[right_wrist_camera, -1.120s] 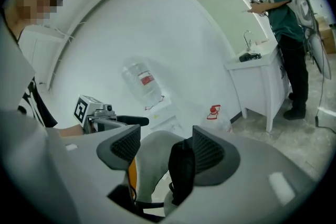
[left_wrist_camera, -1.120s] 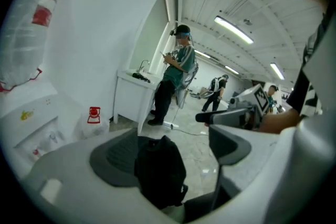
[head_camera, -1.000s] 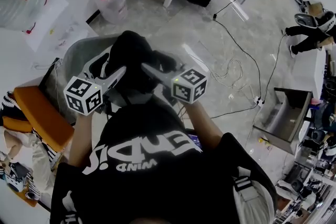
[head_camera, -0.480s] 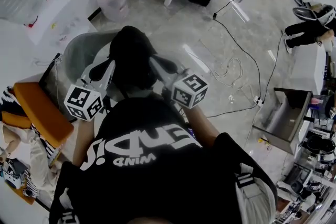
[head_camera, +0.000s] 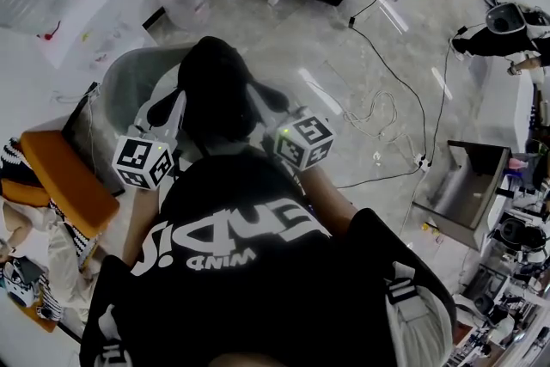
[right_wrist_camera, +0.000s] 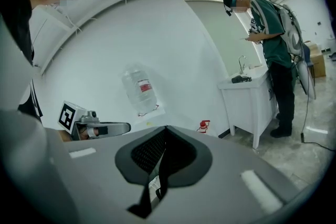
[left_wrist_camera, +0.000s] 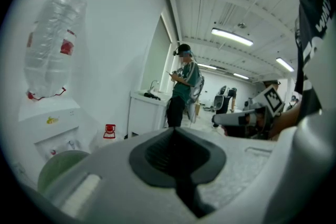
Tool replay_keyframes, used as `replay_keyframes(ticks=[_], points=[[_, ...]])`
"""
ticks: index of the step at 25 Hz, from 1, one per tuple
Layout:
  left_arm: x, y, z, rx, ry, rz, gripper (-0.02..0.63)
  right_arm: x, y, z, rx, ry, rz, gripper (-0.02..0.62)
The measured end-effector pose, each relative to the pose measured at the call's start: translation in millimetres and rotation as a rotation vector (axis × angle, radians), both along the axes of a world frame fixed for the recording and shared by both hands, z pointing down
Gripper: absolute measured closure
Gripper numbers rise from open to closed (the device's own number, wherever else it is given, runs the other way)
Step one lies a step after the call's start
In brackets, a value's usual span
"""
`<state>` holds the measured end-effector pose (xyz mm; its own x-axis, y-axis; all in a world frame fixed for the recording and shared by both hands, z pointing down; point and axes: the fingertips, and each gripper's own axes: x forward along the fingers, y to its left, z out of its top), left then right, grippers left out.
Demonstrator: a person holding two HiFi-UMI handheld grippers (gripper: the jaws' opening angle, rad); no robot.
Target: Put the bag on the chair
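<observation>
In the head view the black bag point(head_camera: 215, 90) hangs over the seat of the grey chair point(head_camera: 129, 82). My left gripper point(head_camera: 178, 105) is at its left side and my right gripper point(head_camera: 256, 96) at its right side. Both have just been closing and are shut on the bag. In the left gripper view my left gripper point(left_wrist_camera: 176, 131) has its pads together, with a dark strip of the bag point(left_wrist_camera: 195, 203) caught below them. In the right gripper view my right gripper point(right_wrist_camera: 165, 131) pinches a black strap point(right_wrist_camera: 152, 191) with a small label.
A water jug point(head_camera: 185, 0) stands on the floor beyond the chair. An orange seat point(head_camera: 69, 180) lies to the left. Cables point(head_camera: 387, 116) trail over the floor on the right, near a metal box point(head_camera: 464, 185). A person point(left_wrist_camera: 182, 86) stands by a white counter point(left_wrist_camera: 147, 113).
Both grippers stood open on either side of the bag a second ago; both are now shut on it. The hands have tilted slightly and the bag has shifted little.
</observation>
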<state>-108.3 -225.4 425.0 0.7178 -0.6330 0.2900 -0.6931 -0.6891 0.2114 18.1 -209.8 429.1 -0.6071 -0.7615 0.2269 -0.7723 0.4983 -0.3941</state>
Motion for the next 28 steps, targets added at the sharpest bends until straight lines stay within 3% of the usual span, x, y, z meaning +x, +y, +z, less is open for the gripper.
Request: replay_keyframes(ticks=[28], points=[[-14, -11, 13, -0.036, -0.004, -0.043, 0.603, 1, -6, 14, -0.021, 0.007, 0.028, 0.594]])
